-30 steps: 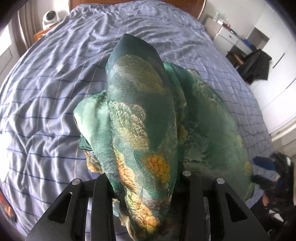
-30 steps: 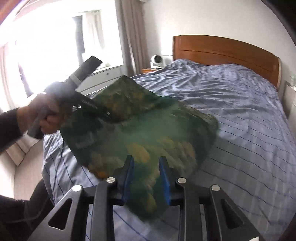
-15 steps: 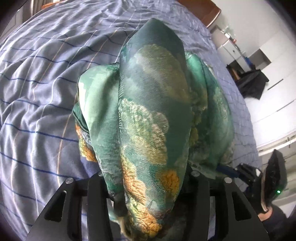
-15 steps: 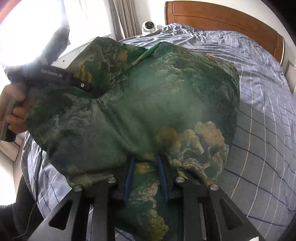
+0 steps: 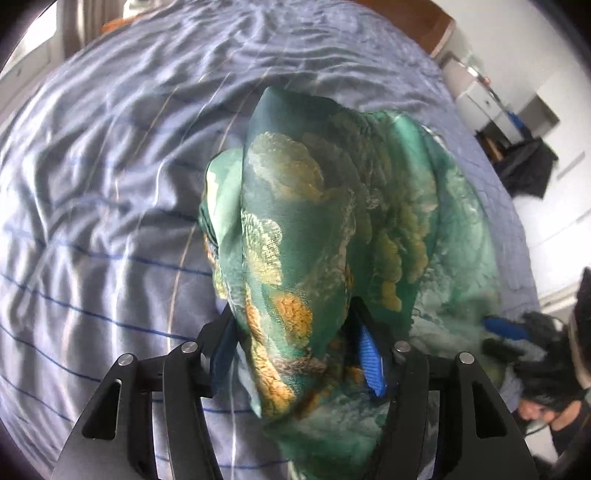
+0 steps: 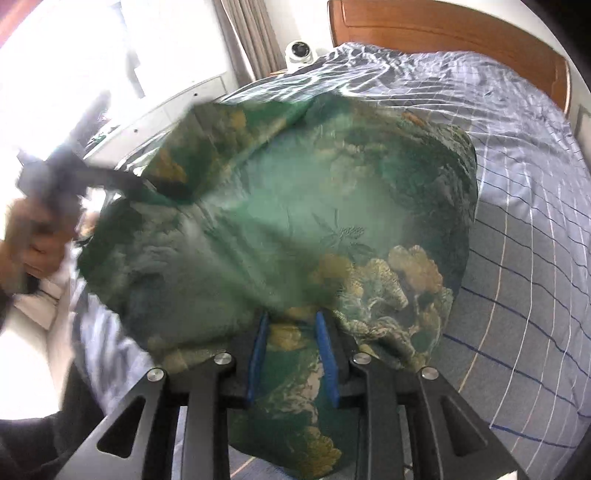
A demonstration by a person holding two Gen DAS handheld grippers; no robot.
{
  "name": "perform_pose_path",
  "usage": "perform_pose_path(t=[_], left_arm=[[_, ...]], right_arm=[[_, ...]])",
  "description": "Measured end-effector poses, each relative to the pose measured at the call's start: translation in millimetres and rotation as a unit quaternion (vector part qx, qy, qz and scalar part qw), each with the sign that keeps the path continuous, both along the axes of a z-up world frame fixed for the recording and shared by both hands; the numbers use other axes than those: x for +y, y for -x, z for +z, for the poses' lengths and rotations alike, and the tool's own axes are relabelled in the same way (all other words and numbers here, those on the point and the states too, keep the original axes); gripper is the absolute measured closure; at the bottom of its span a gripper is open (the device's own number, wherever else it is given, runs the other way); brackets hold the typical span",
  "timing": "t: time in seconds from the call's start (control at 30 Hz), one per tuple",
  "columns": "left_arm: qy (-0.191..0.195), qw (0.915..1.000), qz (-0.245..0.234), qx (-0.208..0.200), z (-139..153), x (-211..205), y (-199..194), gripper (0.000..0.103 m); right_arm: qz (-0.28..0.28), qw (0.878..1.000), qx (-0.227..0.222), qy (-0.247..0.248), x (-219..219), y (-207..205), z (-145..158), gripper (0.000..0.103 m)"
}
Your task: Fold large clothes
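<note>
While the green garment (image 5: 332,236) is held up over the bed (image 5: 110,184), a thick fold of it runs between the fingers of the left gripper (image 5: 295,350). Its jaws have just been opening: a gap is seen between the cloth and the blue pad (image 5: 371,363) on the right finger, so the fold is judged to lie loosely between half-open jaws rather than to be pinched. In the right wrist view, a narrower bunch of the same garment (image 6: 295,221) is clamped by the right gripper (image 6: 291,347), whose blue pads (image 6: 327,350) stand close together and press on the cloth from both sides. From there the fabric is spread in a broad, slightly billowed sheet towards the left gripper (image 6: 122,181), which is seen blurred at the far left corner of the cloth, with the hand (image 6: 33,240) that carries it. A lower flap of the garment hangs down past the right gripper's fingers. Whether any part of the cloth touches the bed cannot be told. The bed (image 6: 517,184) is covered with a lilac sheet with thin check lines, and a wooden headboard (image 6: 443,26) is seen at its far end. A small white camera (image 6: 300,51) stands beside the headboard, near the curtain (image 6: 251,37).
</note>
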State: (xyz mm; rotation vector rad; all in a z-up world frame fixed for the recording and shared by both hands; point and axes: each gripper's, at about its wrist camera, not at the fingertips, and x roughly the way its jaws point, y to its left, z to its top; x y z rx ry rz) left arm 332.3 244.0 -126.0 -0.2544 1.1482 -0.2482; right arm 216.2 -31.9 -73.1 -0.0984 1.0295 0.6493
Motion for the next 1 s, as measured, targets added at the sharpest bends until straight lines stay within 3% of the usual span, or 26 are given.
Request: perform_pose_path(t=[0.07,0.17,0.27,0.37,0.47,0.6,0.67,0.77,0.9,1.0], left_arm=[[0.01,0.9999,0.005,0.0,-6.4,1.4,1.8,0.043],[0.004,0.9999,0.003,-0.01,-7.2,-1.0,6.7,0.043],[0.013,0.9998,0.009,-0.009,-14.1,0.1,10.1,0.043],[0.031,0.9994,0.017,-0.004,-19.9,2.7,9.1,0.043],[0.045,0.9987,0.024,-0.001,-23.8,4.5,9.1,0.042],[0.037,0.9989,0.029,0.004,-29.8,2.9,6.5,0.042],[0.032,0.9992,0.025,0.004,-29.0,0.0,4.0,0.042],[0.029,0.9995,0.015,0.003,-27.8,-0.8,2.4,0.042],[0.034,0.9993,0.013,0.001,-28.7,0.8,1.5,0.04],[0.038,0.9992,0.011,0.003,-29.9,0.8,-2.9,0.04]], right_arm=[[-0.004,1.0,0.018,-0.015,-4.2,-14.9,18.4,0.075],[-0.018,1.0,0.006,0.001,-0.8,-48.4,42.3,0.072],[-0.014,1.0,-0.007,0.016,21.2,-91.0,59.4,0.072],[-0.02,1.0,0.003,-0.002,48.7,-132.8,62.5,0.072],[-0.018,1.0,0.008,0.005,78.5,-167.8,44.6,0.072],[-0.025,0.992,0.093,0.085,113.6,-202.2,-27.6,0.071],[-0.027,0.991,0.092,0.092,116.9,-204.7,-38.9,0.071],[-0.032,0.993,0.08,0.082,112.0,-199.6,-31.9,0.071],[-0.007,0.998,0.045,0.045,84.9,-168.8,2.9,0.071],[0.031,0.998,-0.008,0.046,47.4,-109.7,34.3,0.071]])
